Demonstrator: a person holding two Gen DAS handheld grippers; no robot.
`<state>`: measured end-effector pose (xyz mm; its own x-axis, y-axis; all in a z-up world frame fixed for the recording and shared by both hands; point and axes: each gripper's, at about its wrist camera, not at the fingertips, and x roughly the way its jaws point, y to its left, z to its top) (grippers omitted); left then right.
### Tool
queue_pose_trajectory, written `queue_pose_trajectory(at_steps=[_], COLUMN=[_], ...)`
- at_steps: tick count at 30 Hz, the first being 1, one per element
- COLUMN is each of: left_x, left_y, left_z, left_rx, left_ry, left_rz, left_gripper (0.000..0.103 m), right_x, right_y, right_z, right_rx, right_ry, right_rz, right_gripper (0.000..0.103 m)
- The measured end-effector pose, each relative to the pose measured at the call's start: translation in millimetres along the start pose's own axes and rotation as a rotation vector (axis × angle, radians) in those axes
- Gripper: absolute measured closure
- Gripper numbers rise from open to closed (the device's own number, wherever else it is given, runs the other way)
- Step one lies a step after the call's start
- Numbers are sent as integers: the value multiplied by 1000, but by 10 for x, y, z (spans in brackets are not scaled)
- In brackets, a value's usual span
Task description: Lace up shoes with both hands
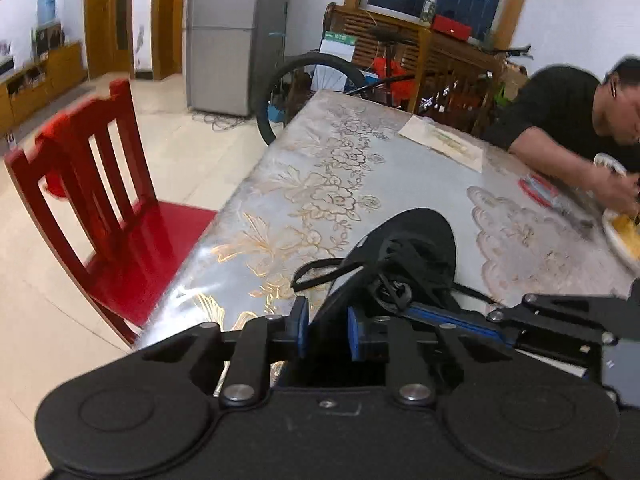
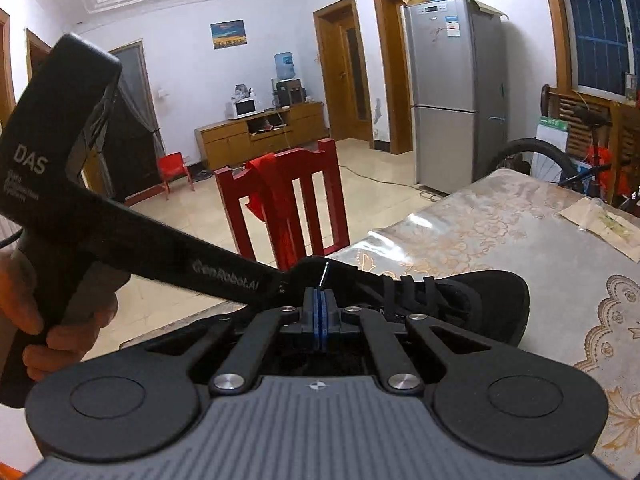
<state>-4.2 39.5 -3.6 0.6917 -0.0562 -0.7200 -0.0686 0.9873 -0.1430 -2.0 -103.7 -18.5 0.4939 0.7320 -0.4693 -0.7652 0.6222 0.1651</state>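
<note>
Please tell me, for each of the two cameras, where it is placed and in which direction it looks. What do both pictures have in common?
Left wrist: sits on the left gripper, looking down across the black shoe and table toward a seated person; the right gripper enters from the right.
Right wrist: sits on the right gripper, jaws shut on a lace end, looking toward the fridge; the left gripper's body and the hand holding it show.
Shared: shoe, table, red chair, fridge.
</note>
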Motion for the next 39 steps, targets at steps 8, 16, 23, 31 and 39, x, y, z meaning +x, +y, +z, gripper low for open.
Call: queue_pose_trajectory(at_steps=[8, 16, 23, 31, 39], left_x=[107, 107, 116, 128, 141], left_y=[560, 623, 638, 630, 651], left_z=[27, 26, 7, 2, -5], left_rx=[-393, -442, -451, -444, -453], left_ry=[55, 57, 66, 70, 68], left_rz=[-145, -150, -171, -181, -182], left_gripper=[85, 83, 80, 79, 79], right_x=[-33, 99, 171, 181, 172], right_y=[-157, -66, -121, -166, -174], right_z=[132, 260, 278, 291, 325], right_rx=[21, 7, 5, -19, -27], right_ry=[61, 98, 167, 209, 214], right_rz=[99, 70, 80, 125, 134], right_gripper=[102, 102, 101, 101, 101])
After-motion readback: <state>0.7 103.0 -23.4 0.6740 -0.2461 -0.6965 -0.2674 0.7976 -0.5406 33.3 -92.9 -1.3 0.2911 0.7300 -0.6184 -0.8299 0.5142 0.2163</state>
